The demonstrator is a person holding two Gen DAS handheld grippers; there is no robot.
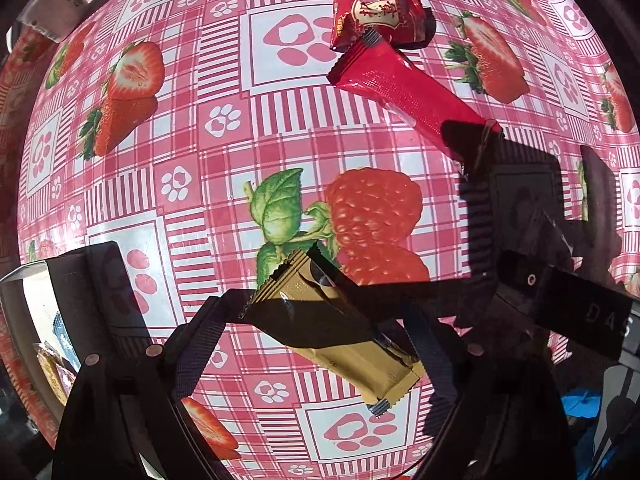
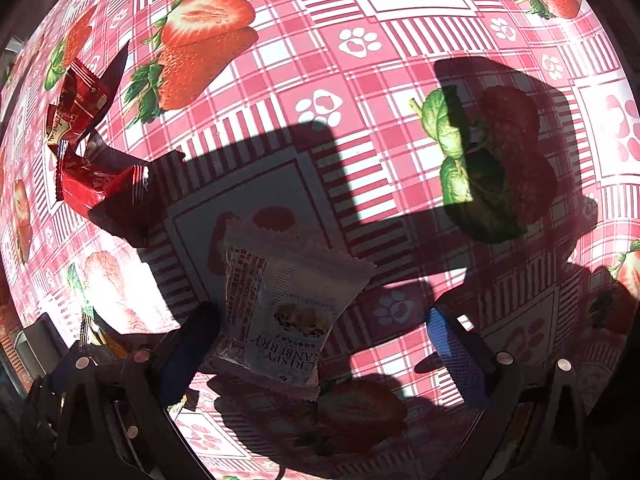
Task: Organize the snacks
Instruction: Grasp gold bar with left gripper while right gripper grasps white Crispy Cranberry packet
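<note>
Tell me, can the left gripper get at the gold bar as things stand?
Probably yes. The left gripper points down with its jaws open, and the gold bar lies flat on the tablecloth between its fingers. Nothing lies on the bar; the red bar is well clear.

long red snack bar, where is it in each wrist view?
Left wrist: long red snack bar upper right, running diagonally below the red bow-shaped candy.
Right wrist: left edge, partly shadowed.
Shared landmark: that red candy, touching the bar's end in both.
</note>
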